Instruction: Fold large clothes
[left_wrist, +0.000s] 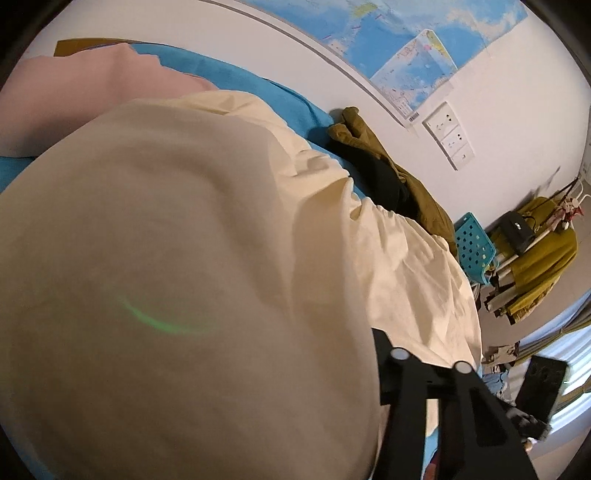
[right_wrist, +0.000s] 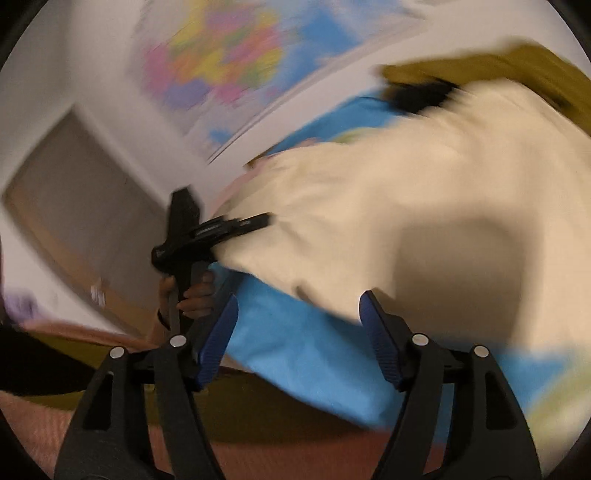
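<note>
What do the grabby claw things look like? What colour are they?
The right gripper is black plastic with two wide, triangle-shaped arms, shiny round silver rivets, and ridged dark blue pads on its fingers. The left gripper is black too, with the same silver rivets. A bare hand holds its handle.

A plain cream cotton garment (left_wrist: 177, 229) lies on a bright blue bed sheet (left_wrist: 288, 99), beside a pale pink cloth (left_wrist: 77, 96) and an olive-brown jacket (left_wrist: 413, 192). The turquoise plastic chair (left_wrist: 474, 247) is dotted with holes. The right hand-held gripper (right_wrist: 299, 332) is black with ribbed blue pads (right_wrist: 218, 339).
</note>
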